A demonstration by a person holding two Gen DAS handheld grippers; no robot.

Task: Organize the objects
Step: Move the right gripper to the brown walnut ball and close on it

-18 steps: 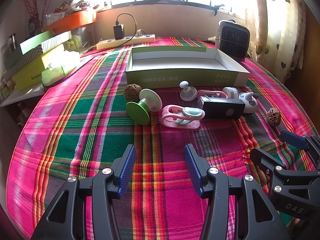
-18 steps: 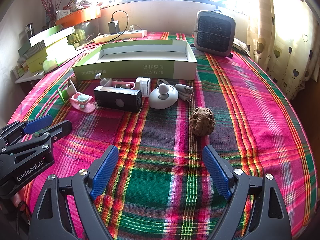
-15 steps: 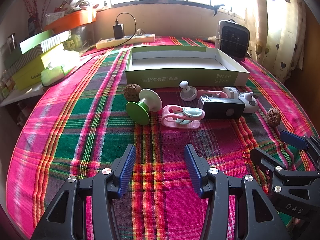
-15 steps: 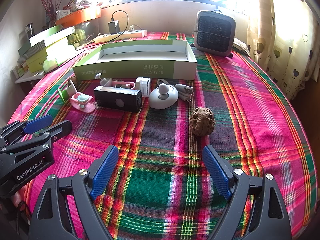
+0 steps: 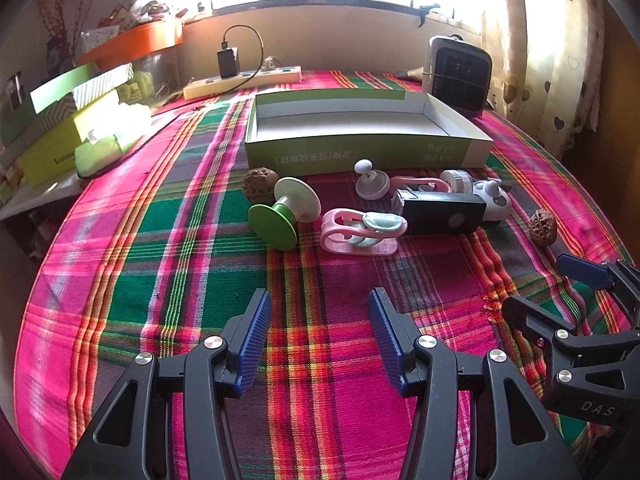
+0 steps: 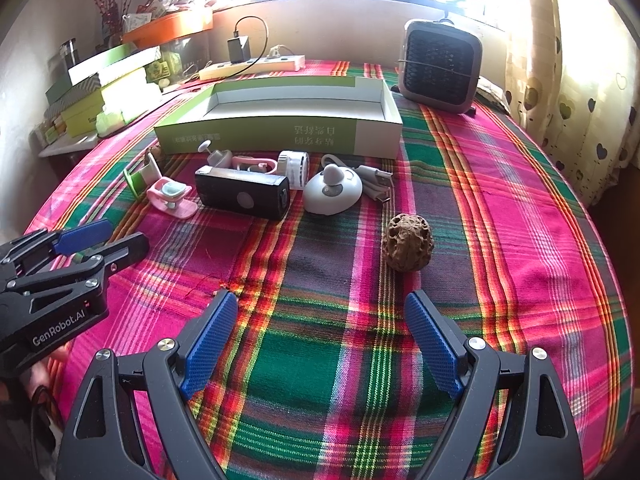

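Observation:
An empty green and white box (image 5: 360, 128) (image 6: 280, 120) lies on the plaid cloth. In front of it lie a green and white spool (image 5: 284, 212), a pink clip (image 5: 360, 232) (image 6: 170, 196), a black box-shaped device (image 5: 438, 212) (image 6: 244, 194), a white round gadget (image 6: 332, 192), a small white knob (image 5: 370, 180) and two walnuts (image 5: 260, 184) (image 6: 408, 242). My left gripper (image 5: 318, 316) is open and empty, short of the pink clip. My right gripper (image 6: 320, 320) is open and empty, just short of the near walnut.
A small grey heater (image 6: 440, 64) stands at the back right. A power strip with a charger (image 5: 240, 80) lies at the back. Stacked green boxes (image 5: 68, 120) and an orange tray (image 5: 136, 44) stand at the left. A curtain (image 6: 580, 80) hangs on the right.

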